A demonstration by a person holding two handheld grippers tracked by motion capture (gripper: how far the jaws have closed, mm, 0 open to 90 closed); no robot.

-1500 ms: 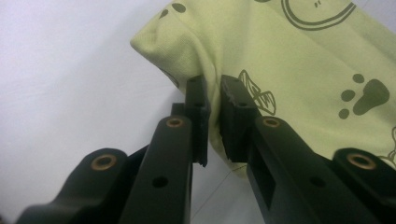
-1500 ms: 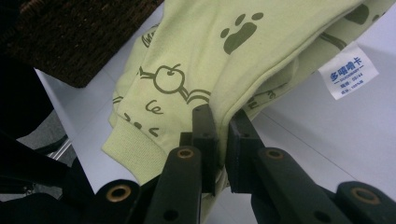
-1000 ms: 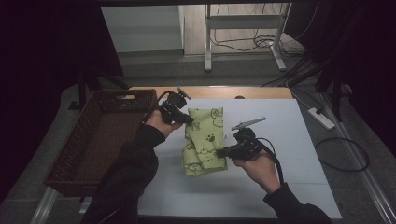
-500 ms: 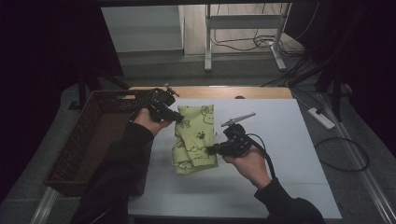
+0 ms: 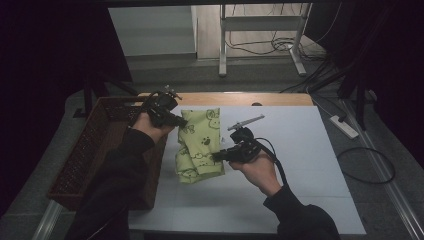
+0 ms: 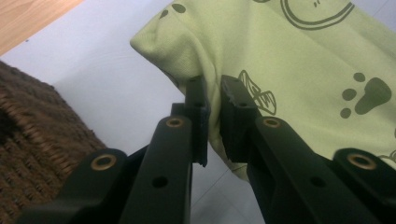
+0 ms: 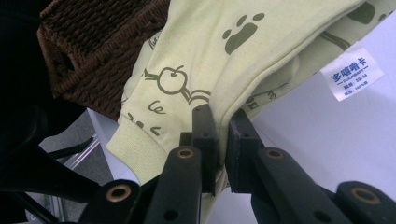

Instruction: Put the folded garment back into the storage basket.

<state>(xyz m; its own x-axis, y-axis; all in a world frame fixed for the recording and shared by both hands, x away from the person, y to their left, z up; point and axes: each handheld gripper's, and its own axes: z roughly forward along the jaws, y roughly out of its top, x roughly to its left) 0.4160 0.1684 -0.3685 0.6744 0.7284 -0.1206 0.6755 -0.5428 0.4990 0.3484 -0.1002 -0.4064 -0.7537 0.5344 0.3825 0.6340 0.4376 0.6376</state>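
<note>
Both hands have carried the green garment (image 5: 200, 145) leftward across the white surface (image 5: 300, 150) since a second ago, so its left edge now lies close against the wicker basket (image 5: 90, 150), which stands at the left side of that surface. Half a second ago it lay a little further right.

From the high view, the left gripper (image 5: 181, 121) holds the garment's upper left corner, next to the basket's far corner. The right gripper (image 5: 216, 156) holds it lower down on its right edge. Between them the cloth hangs in loose folds, its lower end bunched on the surface.

Seen in the left gripper view, the left gripper (image 6: 214, 88) is clenched on a fold of the garment (image 6: 299, 60), with cloth pinched between the two black jaws. White surface (image 6: 116, 79) and the brown weave of the basket (image 6: 32, 116) lie to its left.

Seen in the right gripper view, the right gripper (image 7: 222, 119) is likewise clenched on the garment (image 7: 224, 51), gripping a folded edge beside a ribbed cuff (image 7: 135, 149). A white care label (image 7: 357, 72) with blue print sticks out from the cloth at the right, and the basket (image 7: 98, 42) sits just behind the garment.
</note>
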